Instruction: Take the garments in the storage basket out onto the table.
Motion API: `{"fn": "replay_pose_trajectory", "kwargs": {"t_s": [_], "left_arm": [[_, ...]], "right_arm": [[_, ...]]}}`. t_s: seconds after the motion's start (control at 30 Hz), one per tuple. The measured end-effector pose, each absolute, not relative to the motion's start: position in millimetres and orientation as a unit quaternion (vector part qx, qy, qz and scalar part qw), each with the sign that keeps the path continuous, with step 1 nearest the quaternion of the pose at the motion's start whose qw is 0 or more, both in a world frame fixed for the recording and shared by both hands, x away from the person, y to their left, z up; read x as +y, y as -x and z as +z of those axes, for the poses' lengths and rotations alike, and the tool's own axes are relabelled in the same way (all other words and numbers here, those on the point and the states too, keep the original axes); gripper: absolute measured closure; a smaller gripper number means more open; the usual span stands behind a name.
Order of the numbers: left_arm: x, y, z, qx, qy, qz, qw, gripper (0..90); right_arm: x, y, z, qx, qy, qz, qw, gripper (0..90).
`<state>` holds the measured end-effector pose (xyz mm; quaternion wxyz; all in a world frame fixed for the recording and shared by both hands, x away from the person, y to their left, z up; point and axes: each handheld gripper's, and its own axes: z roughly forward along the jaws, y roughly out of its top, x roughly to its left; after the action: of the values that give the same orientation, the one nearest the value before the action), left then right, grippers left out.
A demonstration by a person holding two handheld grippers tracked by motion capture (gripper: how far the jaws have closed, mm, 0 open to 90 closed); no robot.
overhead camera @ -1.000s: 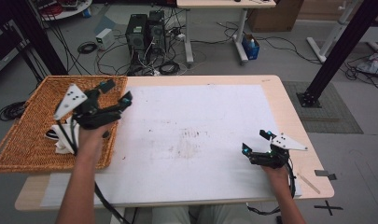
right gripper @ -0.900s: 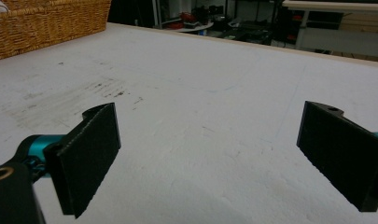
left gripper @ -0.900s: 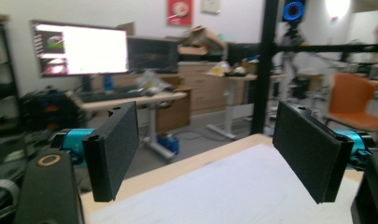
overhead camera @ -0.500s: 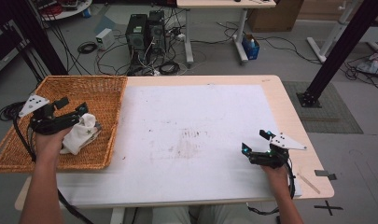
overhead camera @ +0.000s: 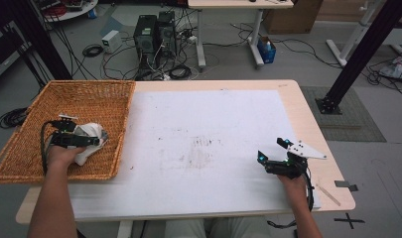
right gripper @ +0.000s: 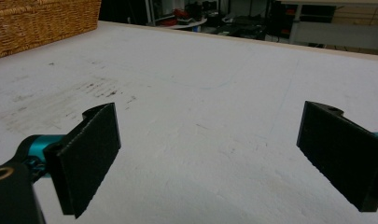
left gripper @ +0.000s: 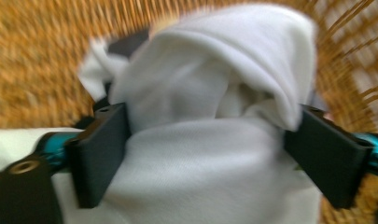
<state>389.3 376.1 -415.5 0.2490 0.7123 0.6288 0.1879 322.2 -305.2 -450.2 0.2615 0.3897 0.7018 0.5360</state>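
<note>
Crumpled white cloth bundle point(left gripper: 214, 140) sits inside woven tan wicker basket point(overhead camera: 20, 144) at surface's point(overhead camera: 213, 124) left edge, left tool point(overhead camera: 97, 141) spread wide around it with cloth between jaws, right tool point(overhead camera: 271, 149) open, empty, near right edge

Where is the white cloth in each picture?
High view: the white cloth lies inside the wicker basket at the left, with the left hand-held gripper on it.
Left gripper view: the cloth sits bunched between the two black jaws, wicker behind.
Right gripper view: the cloth is not in it.
Shared landmark: the basket, top left in the right gripper view.
</note>
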Motion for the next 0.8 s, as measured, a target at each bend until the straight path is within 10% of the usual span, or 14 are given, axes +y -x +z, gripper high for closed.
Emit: {"fn": "replay_pose_trajectory", "kwargs": {"t_s": [0.17,0.5,0.8], "left_arm": [[376,-396,-424,0.658,-0.682,0.194,0.254,9.6],[375,-393,-419,0.668,-0.653,0.224,0.277,55.0],[387,-375,-403,0.66,-0.572,0.245,0.42,57.6]], "right_arm": [[-305,-322,-450,0.702,-0.391,0.534,0.263,5.5],[-304,-323,-450,0.705,-0.395,0.528,0.261,5.5],[-305,-323,-450,0.7,-0.402,0.531,0.259,5.5]]}}
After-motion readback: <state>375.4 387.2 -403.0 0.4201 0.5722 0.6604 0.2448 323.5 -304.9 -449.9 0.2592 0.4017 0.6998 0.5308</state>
